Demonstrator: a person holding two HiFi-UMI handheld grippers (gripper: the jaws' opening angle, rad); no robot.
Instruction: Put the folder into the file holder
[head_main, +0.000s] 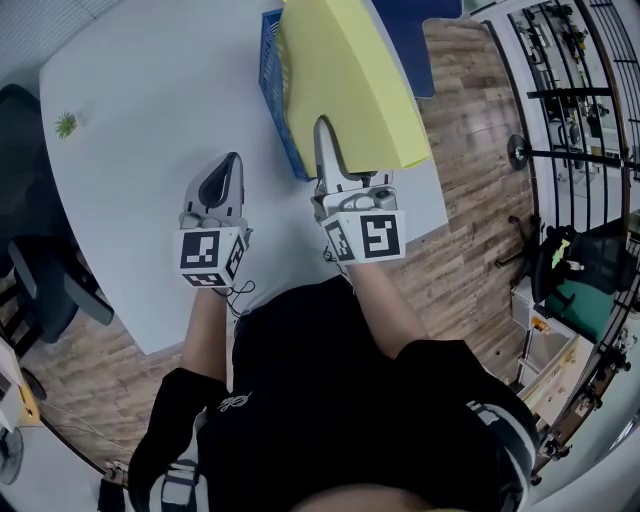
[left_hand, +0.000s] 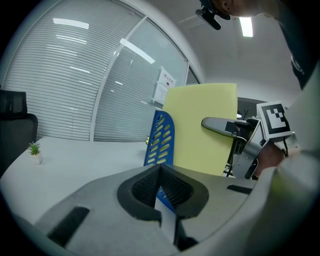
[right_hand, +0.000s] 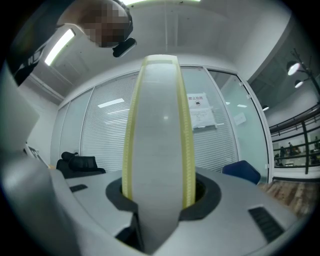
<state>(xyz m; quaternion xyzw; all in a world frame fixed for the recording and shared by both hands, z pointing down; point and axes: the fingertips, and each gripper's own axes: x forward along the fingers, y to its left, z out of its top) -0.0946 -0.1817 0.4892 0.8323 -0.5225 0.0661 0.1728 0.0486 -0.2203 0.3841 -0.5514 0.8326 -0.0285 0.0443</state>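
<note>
right gripper (head_main: 326, 135) clamped on the near edge of the stiff yellow folder (head_main: 350, 80); in the right gripper view the folder's thick edge fills the gap between the pads. the folder is carried on edge in the air, tilted, over the blue perforated plastic file holder (head_main: 275, 90) at the far side of the white table (head_main: 160, 130). cannot tell whether its lower edge has entered a slot; reads as not seated.

left gripper (head_main: 232, 165) hangs over the bare table near the holder, jaws together, holding nothing.

advice for the step: square the folder parallel to the blue dividers before lowering. lead with the far bottom corner, then ease down. the light holder may slide, so the idle left gripper could steady its wall. let go only once the folder rests on the holder's floor.
</note>
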